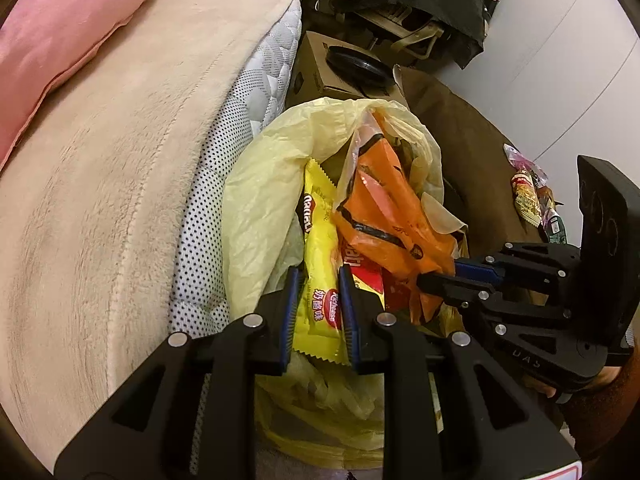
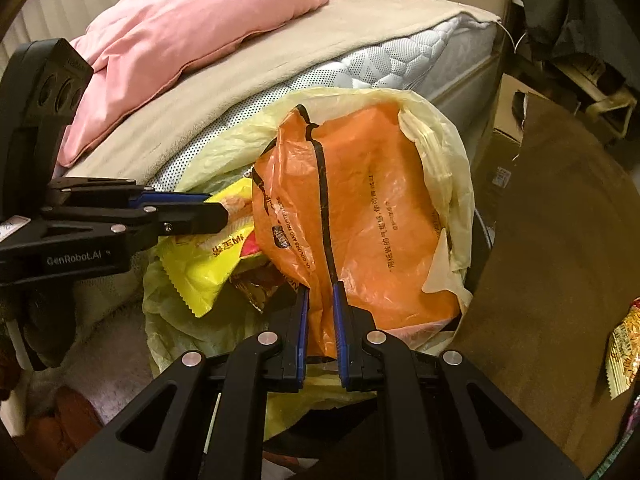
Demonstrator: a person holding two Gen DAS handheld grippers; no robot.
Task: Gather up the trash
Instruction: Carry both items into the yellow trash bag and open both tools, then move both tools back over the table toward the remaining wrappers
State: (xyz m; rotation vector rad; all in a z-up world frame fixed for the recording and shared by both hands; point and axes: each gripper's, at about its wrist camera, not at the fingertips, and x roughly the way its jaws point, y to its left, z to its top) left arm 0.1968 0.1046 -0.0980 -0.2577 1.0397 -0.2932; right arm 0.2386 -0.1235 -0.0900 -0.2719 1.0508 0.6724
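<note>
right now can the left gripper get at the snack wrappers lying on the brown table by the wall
Probably not yet. The left gripper is shut on the yellow snack wrapper over the pale yellow trash bag, and the right gripper sits between it and the snack wrappers.

Yellow wrapper (image 1: 320, 280) and orange bag (image 2: 360, 216) atop pale trash bag (image 1: 260, 200)

Warm dim indoor light — sharp centre, fisheye bending edges (dark vignette corners).
</note>
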